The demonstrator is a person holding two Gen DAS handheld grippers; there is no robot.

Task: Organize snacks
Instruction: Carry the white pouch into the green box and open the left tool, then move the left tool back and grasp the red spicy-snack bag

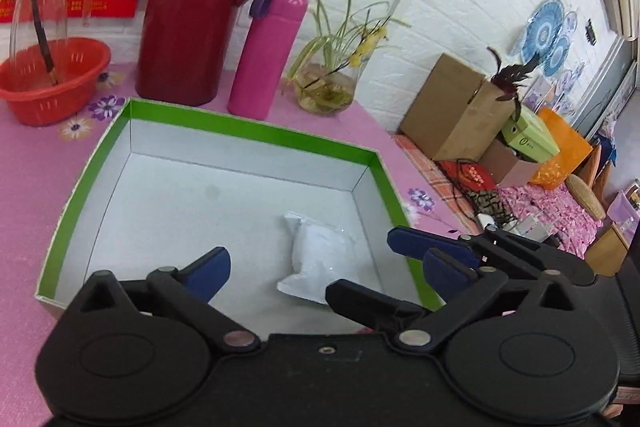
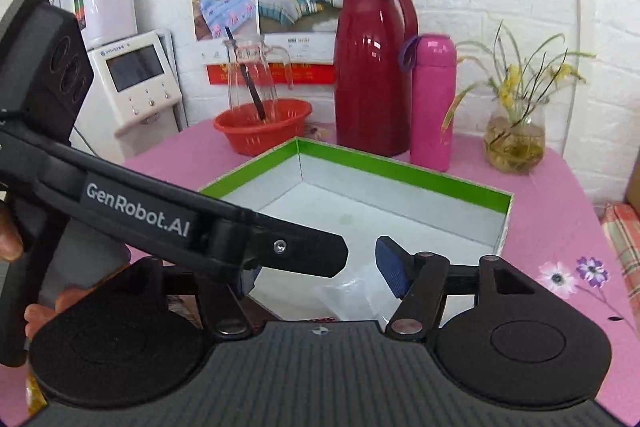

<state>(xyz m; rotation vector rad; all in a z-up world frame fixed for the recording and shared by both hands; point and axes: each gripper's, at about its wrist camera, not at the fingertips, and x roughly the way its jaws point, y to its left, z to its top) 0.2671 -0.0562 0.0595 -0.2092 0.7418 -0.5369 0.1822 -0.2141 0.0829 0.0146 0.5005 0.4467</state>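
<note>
A shallow box with a green rim (image 1: 256,125) and a grey-white floor lies on the pink table; it also shows in the right wrist view (image 2: 404,173). A white snack packet (image 1: 320,259) lies on the box floor near its right wall, and shows faintly in the right wrist view (image 2: 356,297). My left gripper (image 1: 328,265) is open over the box's near side, with the packet between its blue pads (image 1: 210,269). My right gripper (image 2: 320,269) is open just above the packet; the left gripper's body (image 2: 200,223) crosses in front and hides its left finger.
At the back of the table stand a dark red thermos jug (image 1: 200,7), a pink bottle (image 1: 268,51), a glass vase with a plant (image 1: 326,87) and an orange basket (image 1: 52,83) holding a glass pitcher. Cardboard boxes (image 1: 456,107) sit beyond the table's right edge.
</note>
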